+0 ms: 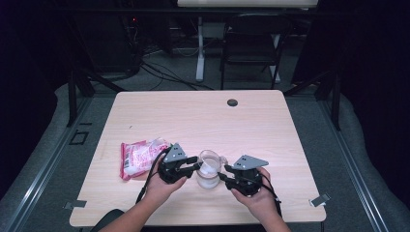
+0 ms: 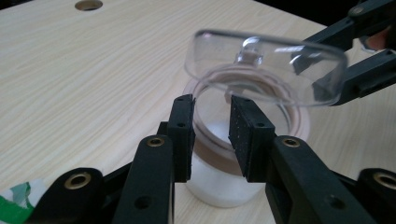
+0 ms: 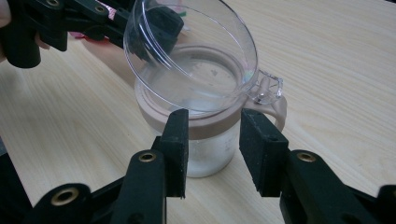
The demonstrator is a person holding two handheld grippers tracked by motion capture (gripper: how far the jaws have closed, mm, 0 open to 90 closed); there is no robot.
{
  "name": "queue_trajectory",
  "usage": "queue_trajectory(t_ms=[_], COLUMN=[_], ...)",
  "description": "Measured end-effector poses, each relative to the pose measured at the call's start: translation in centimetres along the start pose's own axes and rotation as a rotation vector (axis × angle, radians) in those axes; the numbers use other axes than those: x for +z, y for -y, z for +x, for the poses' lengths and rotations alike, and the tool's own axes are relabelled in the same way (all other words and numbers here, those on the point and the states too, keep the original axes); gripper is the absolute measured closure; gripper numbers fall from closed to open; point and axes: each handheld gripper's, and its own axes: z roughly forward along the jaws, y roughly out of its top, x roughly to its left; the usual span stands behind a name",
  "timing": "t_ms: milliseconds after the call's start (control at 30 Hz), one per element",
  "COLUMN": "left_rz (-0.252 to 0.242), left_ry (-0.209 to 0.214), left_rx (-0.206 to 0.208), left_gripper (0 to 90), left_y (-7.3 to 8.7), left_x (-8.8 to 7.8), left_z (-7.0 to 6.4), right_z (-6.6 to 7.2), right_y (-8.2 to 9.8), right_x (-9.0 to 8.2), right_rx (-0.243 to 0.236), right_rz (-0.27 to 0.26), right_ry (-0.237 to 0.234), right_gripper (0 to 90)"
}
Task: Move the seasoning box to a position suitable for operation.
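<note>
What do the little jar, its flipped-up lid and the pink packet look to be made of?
Jar: clear glass or hard plastic, frosted-looking from the white powder inside; a matte beige collar, probably plastic or silicone.
Lid: glossy see-through plastic, likely; the table grain shows through it.
Packet: thin crinkled plastic film, shiny, printed pink and white.

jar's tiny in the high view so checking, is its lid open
Observer: Yes, the clear lid is tilted up off the glass jar, hinged above its handle.
Operator: whats inside
Observer: White powder, sitting low in the jar.
Operator: is the left gripper clamped on it
Observer: No. The left gripper has its jaws open, just short of the beige collar.
</note>
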Motion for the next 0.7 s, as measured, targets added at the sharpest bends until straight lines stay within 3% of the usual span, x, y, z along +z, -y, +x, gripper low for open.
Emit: queue_trajectory(t_ms=[700], left_rz=[0.0], left_ry=[0.003], left_rx=[-0.002], left_gripper=[69.1], left_y=[0.09], left_x=[0.2], left_z=[0.06], right_z=[-0.64], right_y=[-0.15], right_x=[-0.59], right_rx=[0.027], right_rz=[-0.039], right_ry=[0.002], right_gripper=[64.8])
